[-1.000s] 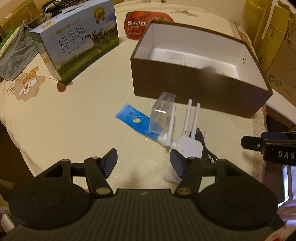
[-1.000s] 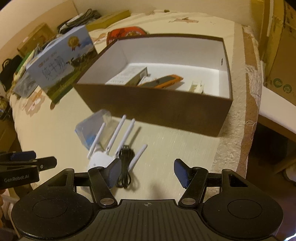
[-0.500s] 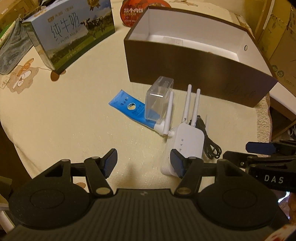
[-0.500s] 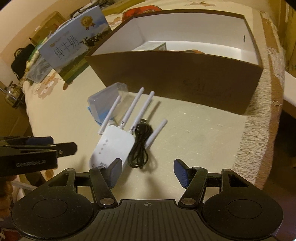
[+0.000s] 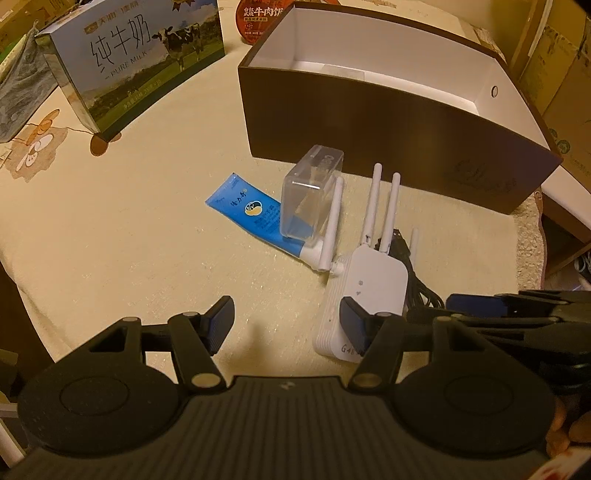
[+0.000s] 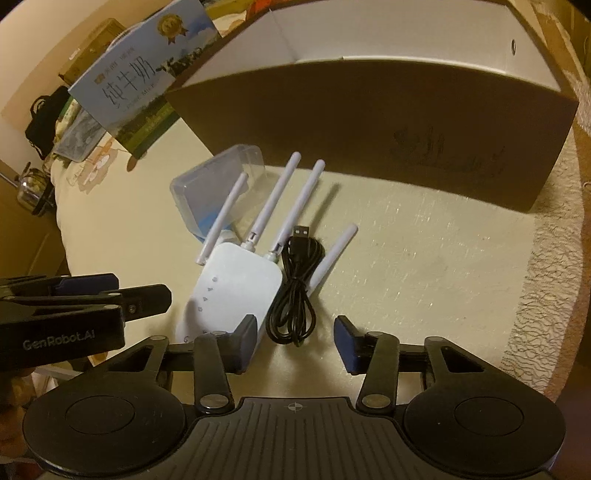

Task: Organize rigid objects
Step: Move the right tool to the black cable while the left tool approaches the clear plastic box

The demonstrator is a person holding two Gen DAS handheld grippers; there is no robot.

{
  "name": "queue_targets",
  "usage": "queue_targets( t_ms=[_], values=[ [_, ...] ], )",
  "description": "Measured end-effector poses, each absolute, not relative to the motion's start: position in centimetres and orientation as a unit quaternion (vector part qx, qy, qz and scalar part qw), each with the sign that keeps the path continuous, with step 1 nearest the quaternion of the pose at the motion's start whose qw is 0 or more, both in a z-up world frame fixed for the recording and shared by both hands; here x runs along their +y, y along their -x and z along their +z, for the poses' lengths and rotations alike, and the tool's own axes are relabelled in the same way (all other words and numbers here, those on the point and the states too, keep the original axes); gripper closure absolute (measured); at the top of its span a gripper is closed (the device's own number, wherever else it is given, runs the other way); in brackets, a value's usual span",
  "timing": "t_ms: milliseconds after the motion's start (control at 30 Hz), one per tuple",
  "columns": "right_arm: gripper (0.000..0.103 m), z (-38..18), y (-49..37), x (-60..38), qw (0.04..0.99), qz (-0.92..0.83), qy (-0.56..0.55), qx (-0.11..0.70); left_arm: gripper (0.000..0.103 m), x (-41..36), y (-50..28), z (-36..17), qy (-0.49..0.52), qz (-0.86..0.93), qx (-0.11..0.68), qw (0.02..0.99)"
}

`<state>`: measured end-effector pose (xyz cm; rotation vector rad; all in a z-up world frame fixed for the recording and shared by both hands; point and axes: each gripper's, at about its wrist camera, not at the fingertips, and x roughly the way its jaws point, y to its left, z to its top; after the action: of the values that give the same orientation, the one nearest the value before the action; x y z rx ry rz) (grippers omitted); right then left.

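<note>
A white router (image 5: 365,291) with several antennas lies on the cream tablecloth, also in the right wrist view (image 6: 236,291). A coiled black USB cable (image 6: 295,295) lies beside it on its right. A clear plastic case (image 5: 312,192) rests on a blue tube (image 5: 251,212). Behind them stands an open brown box (image 5: 388,122) with a white inside. My left gripper (image 5: 288,325) is open, its right finger against the router's near end. My right gripper (image 6: 295,339) is open just short of the cable.
A blue milk carton (image 5: 129,62) stands at the back left, a red food tub (image 5: 258,18) behind the box. Cardboard boxes (image 5: 561,74) stand off the table's right edge. A grey cloth (image 5: 18,99) lies far left.
Both grippers have moved down and closer to the router and cable. The right gripper has come in beside the left one. Nothing has been gripped.
</note>
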<state>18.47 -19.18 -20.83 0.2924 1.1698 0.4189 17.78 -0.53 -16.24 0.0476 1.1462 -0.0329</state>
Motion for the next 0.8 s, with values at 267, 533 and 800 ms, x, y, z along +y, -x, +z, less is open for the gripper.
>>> queue_targets(
  t_ms=[267,533,800],
  values=[
    [0.085,-20.6,-18.2,-19.2,0.814,0.203,-0.120,0.531,0.044,-0.7,-17.6,-16.6,-0.023,-0.016,0.546,0.838],
    [0.086,-18.1,-16.6,-20.4,0.867,0.176,-0.053,0.464,0.044,-1.0,-17.6,-16.4,-0.024,-0.021,0.544,0.839],
    [0.086,-19.5,-16.5,-23.0,0.874,0.109,-0.008,0.473,0.044,-1.1,-17.5,-16.6,-0.026,-0.021,0.546,0.837]
  ],
)
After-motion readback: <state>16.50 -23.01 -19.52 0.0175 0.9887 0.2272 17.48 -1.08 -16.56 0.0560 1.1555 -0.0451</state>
